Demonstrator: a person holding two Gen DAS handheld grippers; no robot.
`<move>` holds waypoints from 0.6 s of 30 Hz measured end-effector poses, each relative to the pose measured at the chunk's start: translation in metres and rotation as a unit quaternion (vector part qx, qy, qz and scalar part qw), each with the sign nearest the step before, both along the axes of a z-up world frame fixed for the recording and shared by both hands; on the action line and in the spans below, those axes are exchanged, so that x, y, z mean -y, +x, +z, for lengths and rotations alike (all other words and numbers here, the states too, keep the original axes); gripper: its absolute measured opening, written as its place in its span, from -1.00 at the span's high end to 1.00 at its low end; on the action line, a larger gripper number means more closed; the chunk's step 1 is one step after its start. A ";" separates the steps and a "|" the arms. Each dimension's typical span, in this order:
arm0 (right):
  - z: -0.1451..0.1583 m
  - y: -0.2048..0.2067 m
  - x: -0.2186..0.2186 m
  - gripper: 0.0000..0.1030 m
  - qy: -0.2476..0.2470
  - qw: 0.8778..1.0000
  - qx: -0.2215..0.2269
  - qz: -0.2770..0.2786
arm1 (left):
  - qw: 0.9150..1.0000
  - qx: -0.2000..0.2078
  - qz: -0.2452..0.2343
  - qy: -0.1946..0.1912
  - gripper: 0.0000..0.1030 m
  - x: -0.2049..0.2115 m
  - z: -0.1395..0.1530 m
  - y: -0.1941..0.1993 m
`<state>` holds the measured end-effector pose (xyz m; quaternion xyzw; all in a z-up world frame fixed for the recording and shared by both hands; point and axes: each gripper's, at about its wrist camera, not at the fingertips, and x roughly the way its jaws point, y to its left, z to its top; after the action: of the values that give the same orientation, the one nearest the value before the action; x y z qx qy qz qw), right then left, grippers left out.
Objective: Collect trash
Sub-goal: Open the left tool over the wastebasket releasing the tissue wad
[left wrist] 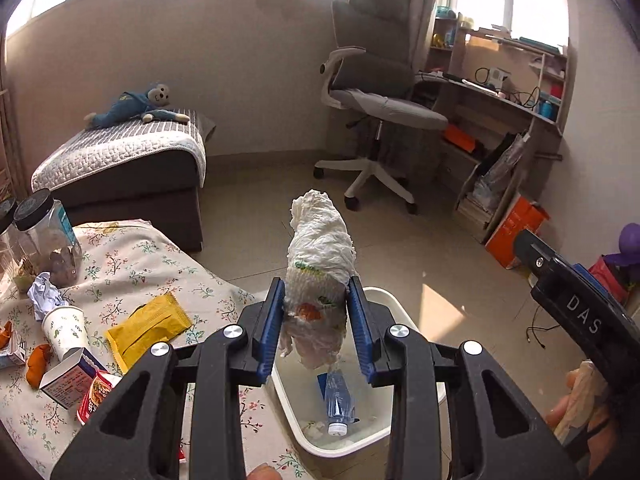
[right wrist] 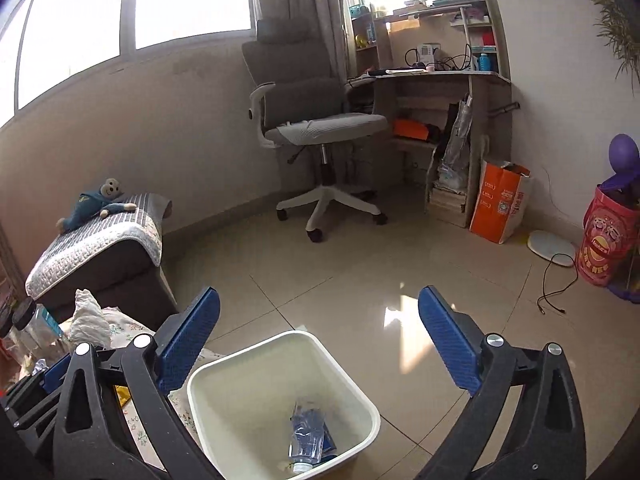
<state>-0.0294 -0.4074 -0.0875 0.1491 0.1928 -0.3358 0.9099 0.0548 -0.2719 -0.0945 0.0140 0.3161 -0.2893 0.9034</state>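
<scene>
My left gripper (left wrist: 316, 284) is shut on a crumpled white plastic wad (left wrist: 320, 240) with green and orange print. The wad hangs just above a white bin (left wrist: 385, 293) on the floor. A crushed clear water bottle (left wrist: 339, 404) lies in the bin. In the right wrist view my right gripper (right wrist: 319, 292) stands wide open over the same bin (right wrist: 256, 350), with nothing between its fingers. The bottle (right wrist: 306, 436) shows below it. On the flowered tablecloth (left wrist: 160, 256) to the left lie a yellow packet (left wrist: 146, 330), a paper cup (left wrist: 66, 330), crumpled paper (left wrist: 46, 294) and a small carton (left wrist: 72, 376).
A grey office chair (left wrist: 376, 108) and a cluttered desk (left wrist: 500, 112) stand beyond the bin. A dark ottoman (left wrist: 120, 168) with a plush toy sits at the left. Two jars (left wrist: 48, 236) stand on the table. An orange bag (right wrist: 500, 208) and a loose cable (right wrist: 556, 280) are on the floor.
</scene>
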 end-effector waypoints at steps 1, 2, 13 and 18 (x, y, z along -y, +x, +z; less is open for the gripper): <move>-0.001 -0.002 0.007 -0.85 0.004 1.000 -0.001 -0.009 | 1.000 -0.006 -0.007 -0.003 0.35 0.007 -0.001 0.002; -0.002 -0.003 0.012 -0.85 0.009 1.000 -0.002 -0.016 | 1.000 -0.011 -0.013 -0.005 0.35 0.014 -0.002 0.004; -0.010 -0.010 0.022 -0.86 0.001 0.999 -0.024 -0.048 | 1.000 0.000 -0.001 -0.003 -0.46 0.041 0.013 0.007; -0.006 -0.004 0.003 -0.86 -0.017 0.998 -0.028 -0.045 | 0.997 0.055 0.051 0.020 -0.62 0.017 0.017 0.000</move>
<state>-0.0329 -0.4101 -0.0939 0.1326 0.2060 -0.3832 0.8906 0.0552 -0.2886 -0.0772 0.0314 0.2717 -0.2353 0.9326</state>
